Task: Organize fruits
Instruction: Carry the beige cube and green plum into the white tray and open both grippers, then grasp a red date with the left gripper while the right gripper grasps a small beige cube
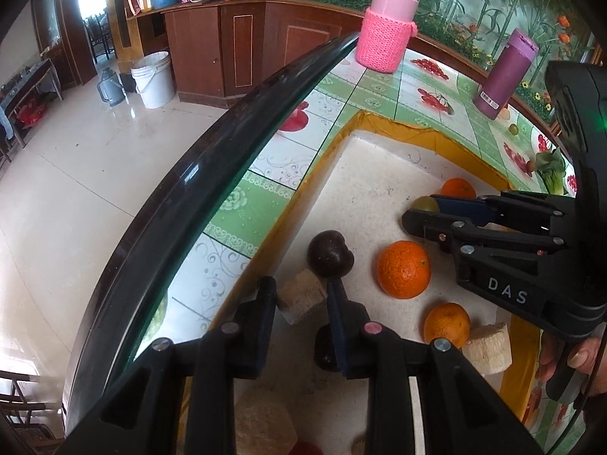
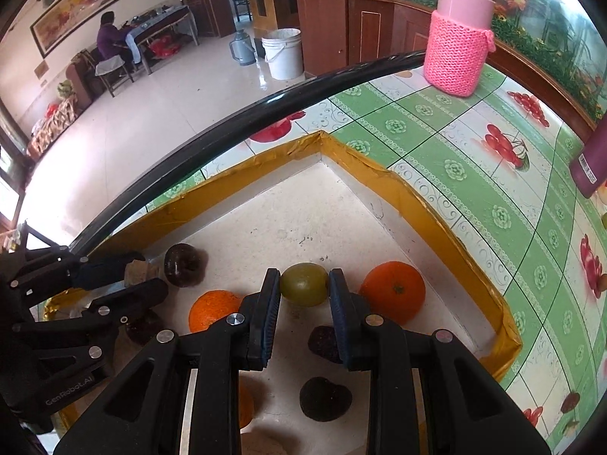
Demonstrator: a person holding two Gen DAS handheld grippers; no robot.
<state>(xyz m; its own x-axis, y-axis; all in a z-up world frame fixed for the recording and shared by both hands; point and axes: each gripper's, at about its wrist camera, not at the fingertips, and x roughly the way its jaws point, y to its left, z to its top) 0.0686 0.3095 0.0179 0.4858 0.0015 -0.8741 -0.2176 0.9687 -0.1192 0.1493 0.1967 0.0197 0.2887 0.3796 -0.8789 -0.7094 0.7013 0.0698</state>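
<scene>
On the bench (image 2: pixel 474 174), which is covered with a green and white cloth printed with cherries and flowers, lies a shallow tray (image 2: pixel 436 204) with a yellow taped rim and a pale floor. The right tongs (image 2: pixel 304 292) pinch a small green fruit (image 2: pixel 303 284) between their blue ribbed pads, low over the tray floor; I cannot tell if the fruit touches the floor. Just to the right of it sits an orange (image 2: pixel 392 292), and a second orange (image 2: pixel 212 309) lies to the left, partly behind the tongs. Two dark flat fruits (image 2: pixel 325 398) rest on the tray floor under the right tongs. The left tongs (image 1: pixel 301 297) are spread around a beige cork-like block (image 1: pixel 301 301), and I cannot tell if they press it. A dark round fruit (image 1: pixel 329 254) sits just beyond the tip of their right finger. Two oranges (image 1: pixel 404 269) and another beige block (image 1: pixel 487 349) lie near. On the body of the right tongs the letters "DAS" can be read in the left view, and "GenRobot.AI" is printed on the left tongs in the right view. A jar in a pink knitted sleeve (image 1: pixel 385 34) and a purple bottle (image 1: pixel 504 76) with a barcode label stand on the bench beyond the tray.
</scene>
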